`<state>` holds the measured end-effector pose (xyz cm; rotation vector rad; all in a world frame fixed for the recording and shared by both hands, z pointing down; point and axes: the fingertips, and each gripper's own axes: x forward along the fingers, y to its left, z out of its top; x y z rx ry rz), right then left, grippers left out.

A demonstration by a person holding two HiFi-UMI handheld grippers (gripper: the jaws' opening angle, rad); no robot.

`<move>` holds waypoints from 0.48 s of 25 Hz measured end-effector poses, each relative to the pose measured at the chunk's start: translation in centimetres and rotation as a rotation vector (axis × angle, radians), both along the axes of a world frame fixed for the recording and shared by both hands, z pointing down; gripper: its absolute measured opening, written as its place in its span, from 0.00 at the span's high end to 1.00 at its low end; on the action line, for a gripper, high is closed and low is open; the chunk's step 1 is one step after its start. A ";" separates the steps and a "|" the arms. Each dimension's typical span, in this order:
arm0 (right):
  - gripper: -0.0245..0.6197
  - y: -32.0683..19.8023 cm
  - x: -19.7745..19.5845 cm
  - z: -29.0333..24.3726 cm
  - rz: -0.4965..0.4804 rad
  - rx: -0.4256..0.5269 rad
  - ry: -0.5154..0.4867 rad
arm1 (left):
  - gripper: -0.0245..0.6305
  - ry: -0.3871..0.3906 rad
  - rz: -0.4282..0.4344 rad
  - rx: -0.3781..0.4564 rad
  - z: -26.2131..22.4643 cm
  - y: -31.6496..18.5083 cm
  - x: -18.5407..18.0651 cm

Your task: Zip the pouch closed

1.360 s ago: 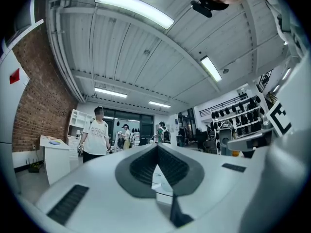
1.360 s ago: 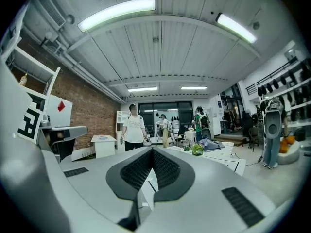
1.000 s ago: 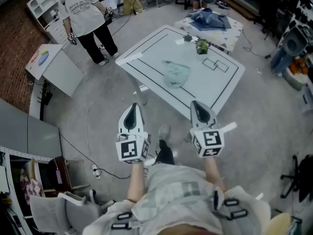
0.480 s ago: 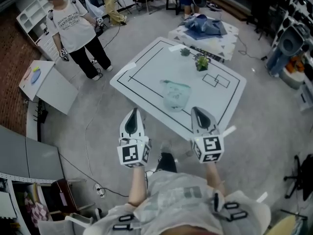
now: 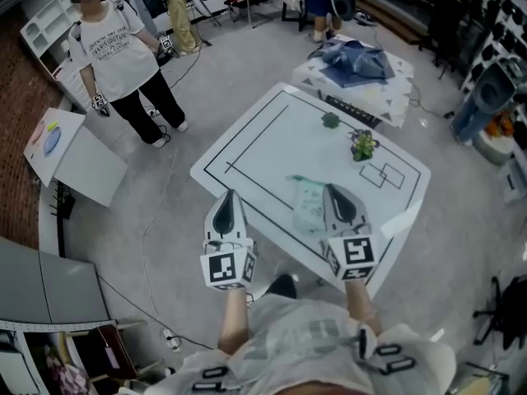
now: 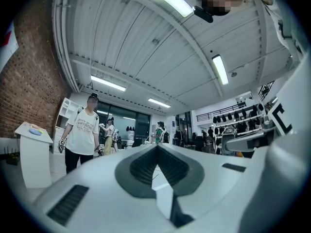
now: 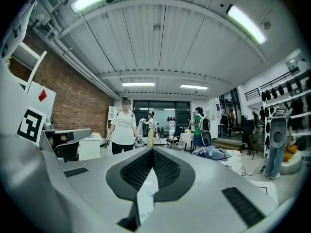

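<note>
The pouch (image 5: 310, 207), pale green and see-through, lies on the white table (image 5: 255, 142) near its front edge. Both grippers are held level in front of the person, side by side. My left gripper (image 5: 228, 194) is shut and empty, its tip over the table's near edge, left of the pouch. Also shut with nothing held, my right gripper (image 5: 333, 189) sits just right of the pouch and covers part of its edge. The left gripper view shows the closed jaw tips (image 6: 156, 147) against the room. In the right gripper view the tips (image 7: 152, 150) are likewise closed; neither view shows the pouch.
A small potted plant (image 5: 362, 144) and a second green item (image 5: 330, 120) stand on the table's far side. A person (image 5: 115, 52) stands at the left, near a white stand (image 5: 66, 151). A low table with blue cloth (image 5: 356, 60) lies beyond.
The person has walked up to the table. Both shut grippers, earlier over the floor short of it, are now at its near edge beside the pouch.
</note>
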<state>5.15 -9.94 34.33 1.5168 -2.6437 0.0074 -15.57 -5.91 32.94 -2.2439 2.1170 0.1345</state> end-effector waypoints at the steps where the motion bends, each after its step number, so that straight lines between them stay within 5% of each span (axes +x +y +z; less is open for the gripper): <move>1: 0.95 -1.0 -0.7 -0.3 0.005 -0.004 -0.007 | 0.95 0.006 -0.001 -0.005 -0.1 -1.1 -0.5; 12: 0.95 -9.6 -4.9 -0.1 0.078 -0.008 -0.019 | 0.95 -0.020 0.023 0.016 -0.8 -10.6 -5.4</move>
